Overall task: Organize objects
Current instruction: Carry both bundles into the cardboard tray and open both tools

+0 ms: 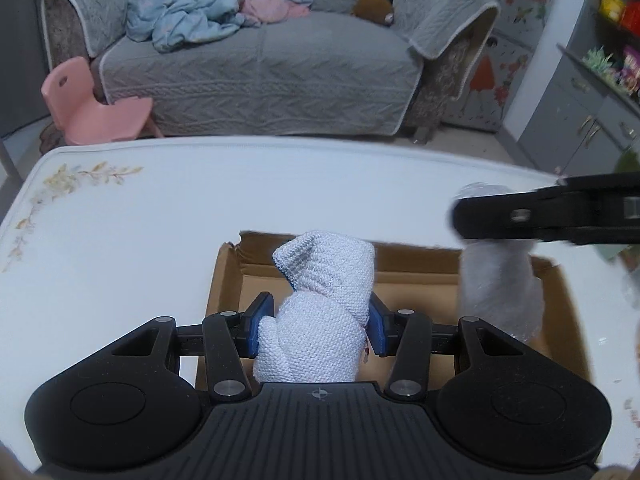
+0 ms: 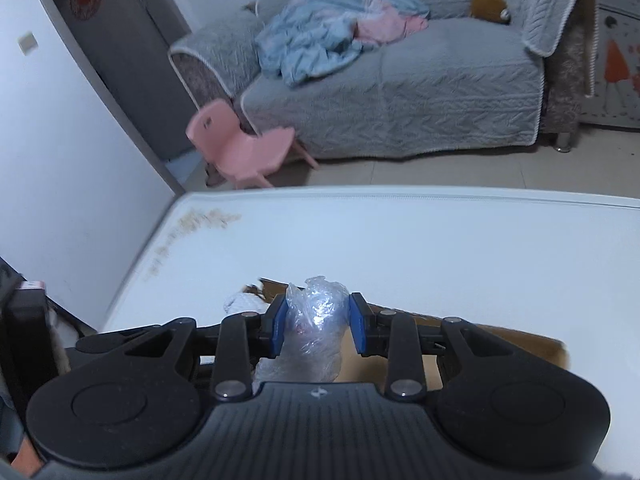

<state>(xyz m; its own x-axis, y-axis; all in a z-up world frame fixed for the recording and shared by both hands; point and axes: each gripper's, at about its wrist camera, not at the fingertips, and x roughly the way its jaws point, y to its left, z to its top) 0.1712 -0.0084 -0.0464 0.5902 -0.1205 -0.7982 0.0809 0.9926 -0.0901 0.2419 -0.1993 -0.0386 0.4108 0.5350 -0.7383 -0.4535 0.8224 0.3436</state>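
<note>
Left gripper (image 1: pixel 320 322): white knitted cloth (image 1: pixel 320 312) pinched over cardboard box (image 1: pixel 224 280) | Right gripper (image 2: pixel 318 326): crinkled plastic bag (image 2: pixel 316 320) pinched above box's far-right corner | Risk: slippery bag may be dropped outside onto table (image 1: pixel 120 220).

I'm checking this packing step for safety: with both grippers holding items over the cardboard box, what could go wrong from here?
The right gripper pinches a crinkled clear plastic bag, which may slip from the smooth blue pads.

The left gripper holds a white knitted cloth over the same brown cardboard box, so the two tools may collide.
</note>
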